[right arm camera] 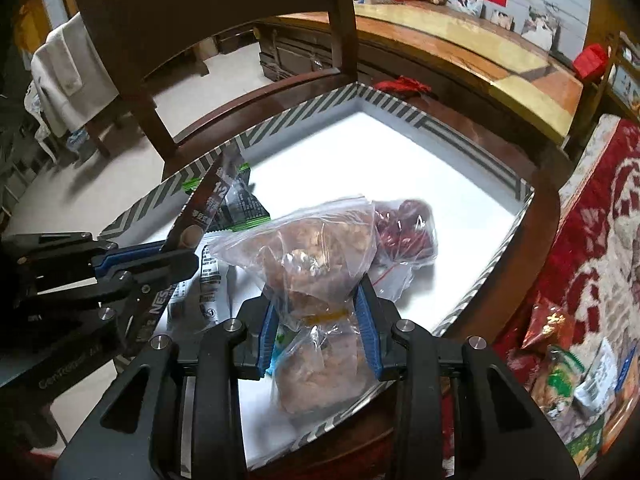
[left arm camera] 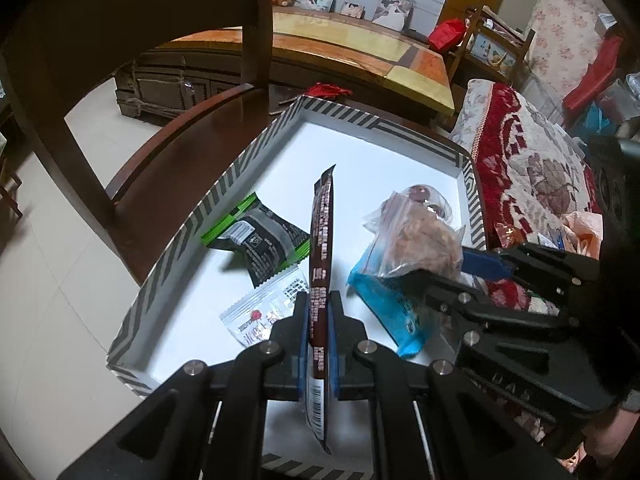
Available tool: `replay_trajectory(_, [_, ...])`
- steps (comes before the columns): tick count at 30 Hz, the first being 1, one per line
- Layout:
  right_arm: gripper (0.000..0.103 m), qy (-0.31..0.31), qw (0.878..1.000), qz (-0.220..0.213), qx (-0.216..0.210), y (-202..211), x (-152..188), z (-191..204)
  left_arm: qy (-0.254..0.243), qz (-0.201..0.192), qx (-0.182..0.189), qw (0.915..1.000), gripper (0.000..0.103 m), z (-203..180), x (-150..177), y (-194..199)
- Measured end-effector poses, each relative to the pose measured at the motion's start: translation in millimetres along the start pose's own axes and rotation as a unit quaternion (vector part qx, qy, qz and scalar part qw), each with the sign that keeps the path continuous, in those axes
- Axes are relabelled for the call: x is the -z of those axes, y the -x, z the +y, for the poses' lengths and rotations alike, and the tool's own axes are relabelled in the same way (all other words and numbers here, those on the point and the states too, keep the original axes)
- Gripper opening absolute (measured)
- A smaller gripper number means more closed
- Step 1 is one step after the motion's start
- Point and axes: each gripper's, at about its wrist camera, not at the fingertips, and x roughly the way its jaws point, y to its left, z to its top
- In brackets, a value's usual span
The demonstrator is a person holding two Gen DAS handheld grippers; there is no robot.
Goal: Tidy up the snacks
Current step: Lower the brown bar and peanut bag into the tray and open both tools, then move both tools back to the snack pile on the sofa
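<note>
the left gripper (left arm camera: 318, 312) is clenched on a long dark brown packet (left arm camera: 321, 240), which stands on edge between its blue pads over the white floor of a box with a black-and-white striped rim (left arm camera: 240, 160). the right gripper (right arm camera: 318, 320) clamps a clear bag of brown snacks (right arm camera: 320, 248), pinched at its waist above the same box. just behind that bag lies a clear bag of red dates (right arm camera: 404, 228). on the box floor rest a black and green packet (left arm camera: 260, 236), a white packet with red print (left arm camera: 264, 312) and a blue packet (left arm camera: 388, 308). the box sits on a dark wooden chair (left arm camera: 180, 152); more snacks (right arm camera: 568, 376) lie on a red patterned cloth (right arm camera: 600, 208) beside it.
</note>
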Motion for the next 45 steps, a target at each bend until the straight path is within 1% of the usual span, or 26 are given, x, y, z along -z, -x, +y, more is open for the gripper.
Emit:
replay_trajectory(3, [0.035, 0.003, 1.0, -0.006, -0.006, 1, 3, 4, 0.0, 0.001, -0.005, 1.0, 0.01, -1, 0, -2])
replay_trajectory(8, [0.038, -0.017, 0.999, -0.008, -0.03, 5, 5, 2, 0.003, -0.006, -0.021, 0.9998, 0.011, -1, 0, 1])
replay_trajectory(10, [0.038, -0.014, 0.999, -0.01, -0.029, 8, 6, 4, 0.008, -0.007, -0.025, 0.9996, 0.012, 0, 0, 2])
replay_trajectory(12, [0.038, -0.014, 0.999, -0.015, -0.032, 12, 7, 4, 0.013, -0.009, -0.031, 0.9994, 0.015, 2, 0, 4])
replay_trajectory(13, [0.041, -0.017, 0.999, -0.016, -0.035, 14, 7, 4, 0.013, -0.009, -0.034, 0.9993, 0.017, 1, 0, 5])
replay_trajectory(14, [0.043, -0.021, 0.999, -0.02, -0.039, 16, 8, 4, 0.012, -0.011, -0.036, 0.9992, 0.024, 1, 0, 6])
replay_trajectory(15, [0.044, -0.027, 0.998, -0.025, -0.045, 20, 9, 4, 0.01, -0.012, -0.038, 0.9991, 0.036, 0, 1, 8])
replay_trajectory(16, [0.044, -0.029, 0.998, -0.028, -0.048, 22, 9, 4, 0.01, -0.017, -0.042, 0.9989, 0.039, -1, 2, 10])
replay_trajectory(18, [0.044, -0.034, 0.998, -0.035, -0.05, 29, 12, 3, 0.012, -0.024, -0.044, 0.9987, 0.053, -1, 1, 14])
replay_trajectory(20, [0.044, -0.036, 0.997, -0.041, -0.05, 36, 15, 2, 0.015, -0.029, -0.038, 0.9987, 0.059, -2, 2, 18])
replay_trajectory(25, [0.044, -0.049, 0.997, -0.053, -0.04, 51, 28, -8, 0.003, -0.04, -0.047, 0.9981, 0.065, -15, 2, 26])
replay_trajectory(31, [0.044, -0.071, 0.995, -0.065, -0.019, 68, 47, -25, -0.012, -0.051, -0.047, 0.9975, 0.072, -35, 5, 33])
replay_trajectory(33, [0.045, -0.078, 0.994, -0.068, -0.014, 75, 53, -31, -0.014, -0.052, -0.046, 0.9975, 0.076, -42, 5, 35])
replay_trajectory(36, [0.045, -0.086, 0.993, -0.077, 0.001, 86, 64, -39, -0.017, -0.054, -0.043, 0.9975, 0.078, -53, 9, 36])
replay_trajectory(40, [0.045, -0.102, 0.991, -0.085, 0.019, 99, 78, -52, -0.038, -0.056, -0.044, 0.9968, 0.079, -74, 13, 38])
replay_trajectory(45, [0.045, -0.128, 0.987, -0.09, 0.039, 114, 98, -71, -0.056, -0.059, -0.034, 0.9961, 0.083, -99, 18, 40])
